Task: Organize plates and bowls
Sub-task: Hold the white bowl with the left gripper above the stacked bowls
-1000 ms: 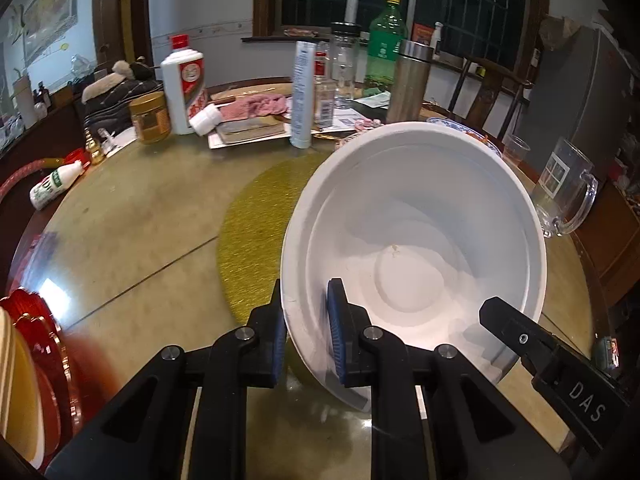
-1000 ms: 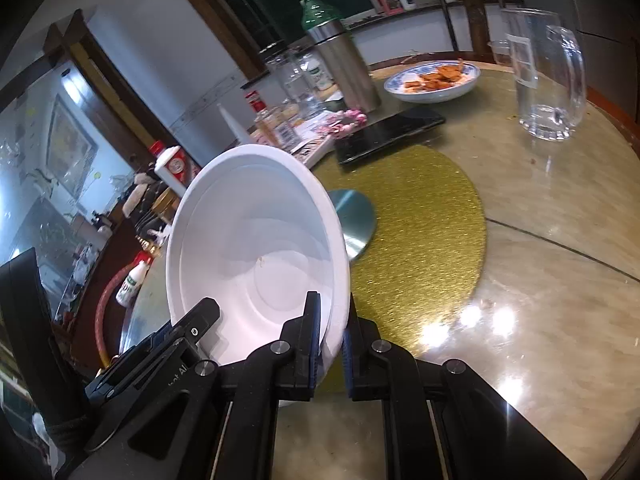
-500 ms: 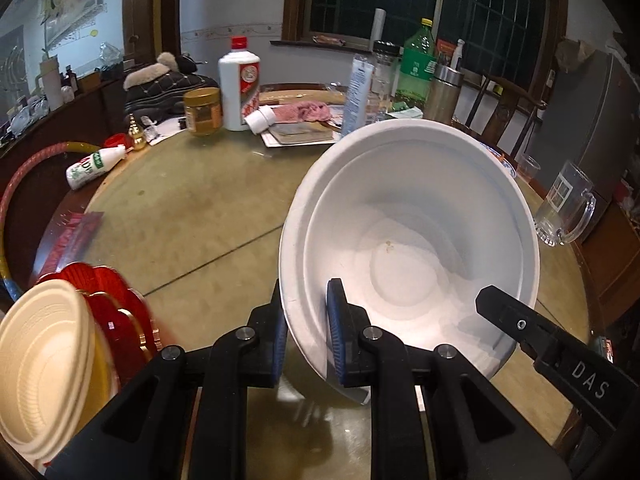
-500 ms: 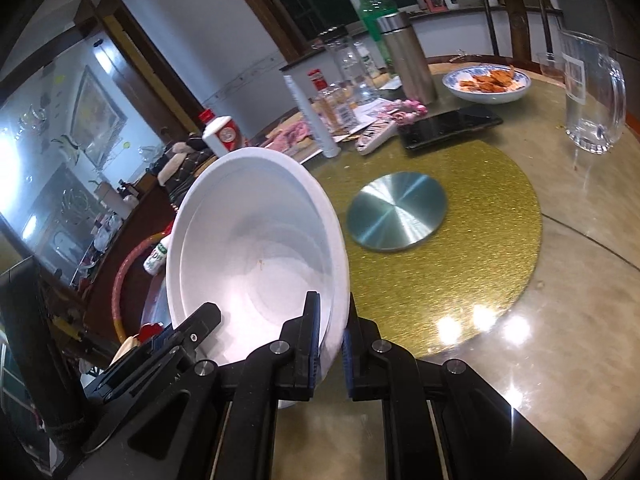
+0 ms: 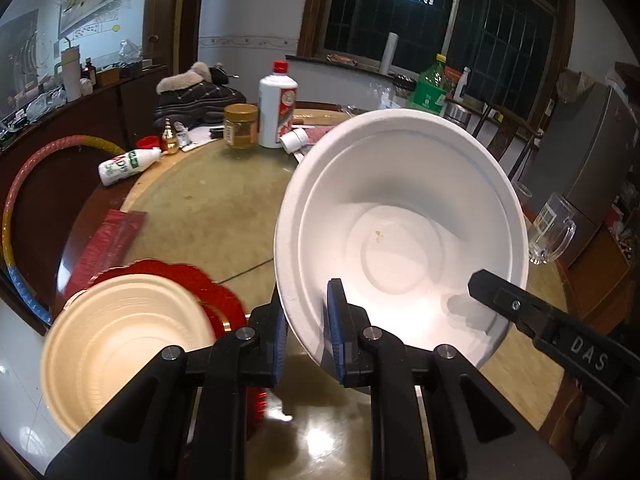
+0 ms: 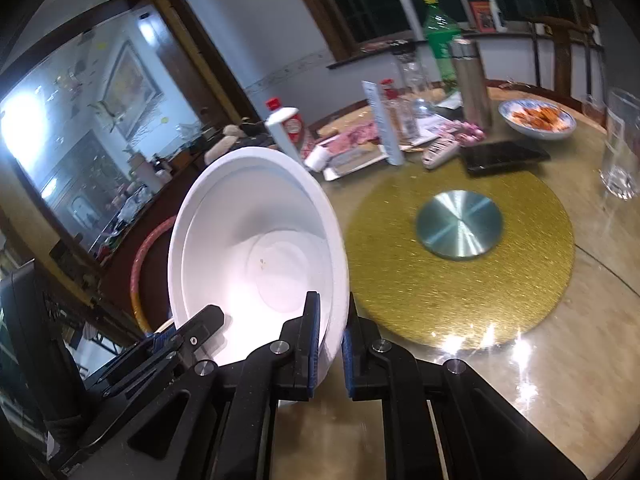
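**White bowl held clear of the worktop by both claws**

At far left in the left wrist view, a cream bowl (image 5: 120, 344) is seen resting on a stack of red scalloped plates (image 5: 216, 292) at the near edge of the worktop (image 5: 224, 208). Just right of these, the left claw (image 5: 306, 320) is clamped on the near-left rim of a large white bowl (image 5: 400, 232), one blue pad inside the wall and one outside. The bowl is tilted, its opening turned toward the camera, and a small speck is noted on its inner base. At lower right in that view, the tip of the right claw (image 5: 484, 280) is seen reaching over the opposite rim.

In the right wrist view, the right claw (image 6: 330, 320) is likewise closed on the white bowl's (image 6: 256, 240) rim, which is pinched between its pads. To the right, a gold round mat (image 6: 460, 264) with a metal disc (image 6: 458, 224) at its centre lies on the worktop. A glass mug (image 6: 622, 148) stands at the far right edge.
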{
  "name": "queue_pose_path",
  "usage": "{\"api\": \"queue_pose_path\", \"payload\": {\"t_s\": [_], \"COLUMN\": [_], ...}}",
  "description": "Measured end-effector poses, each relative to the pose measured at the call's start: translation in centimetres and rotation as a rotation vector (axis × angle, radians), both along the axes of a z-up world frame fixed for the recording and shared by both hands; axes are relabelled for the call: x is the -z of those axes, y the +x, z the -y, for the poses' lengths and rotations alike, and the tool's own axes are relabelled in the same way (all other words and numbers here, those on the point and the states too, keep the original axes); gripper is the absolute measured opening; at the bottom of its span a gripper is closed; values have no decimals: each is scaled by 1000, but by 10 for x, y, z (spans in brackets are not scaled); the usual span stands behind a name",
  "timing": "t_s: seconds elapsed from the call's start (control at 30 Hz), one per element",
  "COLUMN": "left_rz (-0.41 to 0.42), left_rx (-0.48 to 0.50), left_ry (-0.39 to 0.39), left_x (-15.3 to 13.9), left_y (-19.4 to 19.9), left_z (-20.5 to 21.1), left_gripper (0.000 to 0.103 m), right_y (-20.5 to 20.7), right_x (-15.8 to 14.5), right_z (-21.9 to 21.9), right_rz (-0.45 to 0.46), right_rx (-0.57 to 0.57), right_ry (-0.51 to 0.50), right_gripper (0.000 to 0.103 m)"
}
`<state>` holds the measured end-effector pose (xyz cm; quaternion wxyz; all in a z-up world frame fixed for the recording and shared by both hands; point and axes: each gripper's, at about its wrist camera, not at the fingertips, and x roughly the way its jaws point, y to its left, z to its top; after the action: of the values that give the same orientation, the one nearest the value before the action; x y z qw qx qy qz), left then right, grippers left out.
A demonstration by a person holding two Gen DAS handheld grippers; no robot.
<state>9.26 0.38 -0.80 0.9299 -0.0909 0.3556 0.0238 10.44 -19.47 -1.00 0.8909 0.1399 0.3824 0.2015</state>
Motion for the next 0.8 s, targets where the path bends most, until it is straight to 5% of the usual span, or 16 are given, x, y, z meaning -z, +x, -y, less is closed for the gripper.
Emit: {"api": "queue_pose_path", "payload": {"t_s": [0.8], "left_rz": [58], "left_rx": [-141], "left_ry": [22], "left_x": [-21], "left_y": [-63], "left_z": [-102], "left_gripper": [16], "right_y": [-25], "right_x": [-25], "right_z": [-123], "right_rz": [7], "right_rx": [-303], "right_ry": [-27], "right_gripper": [11]}}
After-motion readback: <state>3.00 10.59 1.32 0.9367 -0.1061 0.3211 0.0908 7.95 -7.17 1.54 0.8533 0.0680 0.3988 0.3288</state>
